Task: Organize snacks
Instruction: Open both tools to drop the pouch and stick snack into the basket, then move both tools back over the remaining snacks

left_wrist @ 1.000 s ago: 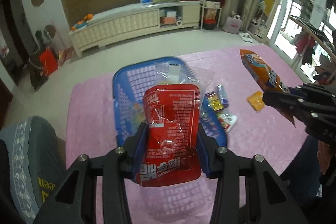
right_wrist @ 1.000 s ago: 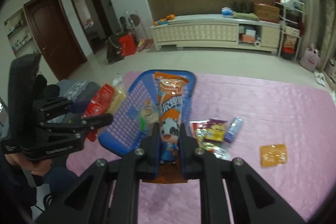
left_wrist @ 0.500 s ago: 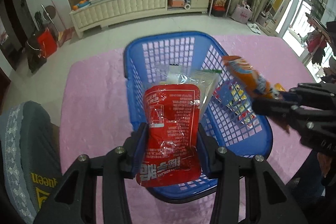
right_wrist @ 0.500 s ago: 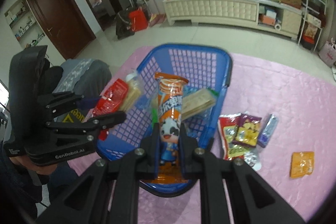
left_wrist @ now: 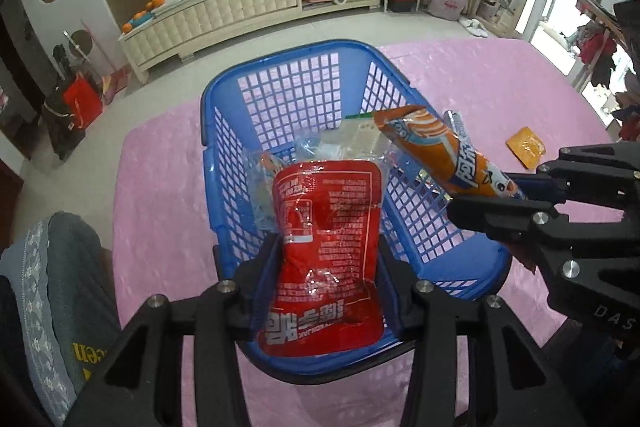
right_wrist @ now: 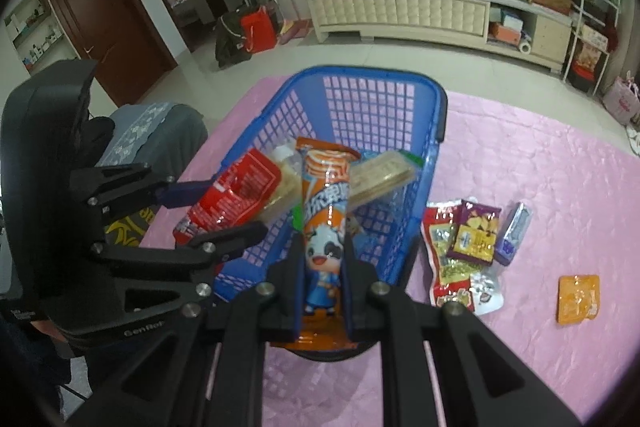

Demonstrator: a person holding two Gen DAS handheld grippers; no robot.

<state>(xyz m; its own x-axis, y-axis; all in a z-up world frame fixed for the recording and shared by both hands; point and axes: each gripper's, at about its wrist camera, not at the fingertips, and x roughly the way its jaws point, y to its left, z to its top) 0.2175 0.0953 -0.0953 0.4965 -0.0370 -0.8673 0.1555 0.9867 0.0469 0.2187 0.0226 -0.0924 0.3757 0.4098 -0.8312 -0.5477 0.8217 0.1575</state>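
Observation:
My left gripper [left_wrist: 326, 259] is shut on a red snack pouch [left_wrist: 326, 243] together with a clear packet behind it, held over the near end of the blue mesh basket [left_wrist: 288, 99]. My right gripper [right_wrist: 322, 259] is shut on a long orange snack bag with a cartoon cow [right_wrist: 324, 211], held over the basket [right_wrist: 372, 99] from its right side. The orange bag [left_wrist: 440, 151] and right gripper [left_wrist: 520, 195] also show in the left wrist view. The left gripper [right_wrist: 208, 211] with the red pouch [right_wrist: 232, 199] shows in the right wrist view. A pale cracker packet [right_wrist: 380, 175] lies in the basket.
The basket stands on a pink tablecloth [right_wrist: 540, 187]. Several snack packets [right_wrist: 468, 239] lie right of the basket, with a small orange packet [right_wrist: 578, 299] further right. A grey cushioned seat [left_wrist: 52, 267] is at the table's left. A white cabinet [left_wrist: 240, 11] stands across the room.
Both grippers have moved with their snacks over the basket and come lower and closer to it. The right gripper's orange bag now reaches in over the basket's right wall.

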